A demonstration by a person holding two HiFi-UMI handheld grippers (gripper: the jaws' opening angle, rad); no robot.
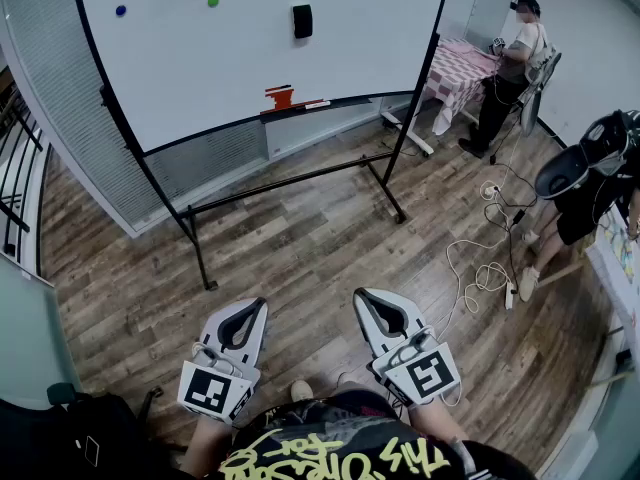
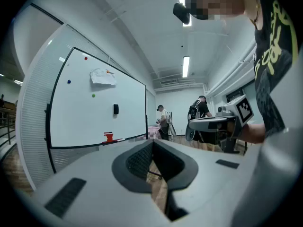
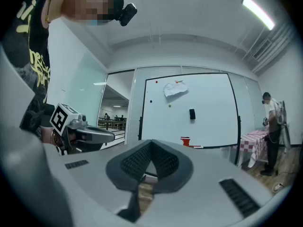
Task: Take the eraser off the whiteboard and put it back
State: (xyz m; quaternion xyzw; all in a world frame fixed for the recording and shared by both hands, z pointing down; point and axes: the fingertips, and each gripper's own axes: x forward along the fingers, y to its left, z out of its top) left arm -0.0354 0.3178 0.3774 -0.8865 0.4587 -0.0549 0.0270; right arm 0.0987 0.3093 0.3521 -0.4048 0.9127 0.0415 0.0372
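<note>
A black eraser (image 1: 302,20) sticks to the upper middle of the whiteboard (image 1: 250,58), which stands on a black wheeled frame across the room. The eraser (image 2: 116,109) also shows small in the left gripper view and again, as the eraser (image 3: 191,114), in the right gripper view. My left gripper (image 1: 251,310) and right gripper (image 1: 371,301) are held low in front of me, side by side, pointing at the board from well short of it. In their own views the left gripper (image 2: 152,143) and right gripper (image 3: 150,143) have jaws closed together with nothing between them.
A red object (image 1: 280,96) and markers rest on the board's tray; a green magnet (image 1: 213,1) and a blue magnet (image 1: 121,11) dot the board. At right are a checkered table (image 1: 455,68), two people (image 1: 512,63) and floor cables (image 1: 480,268). A railing (image 1: 15,208) runs at left.
</note>
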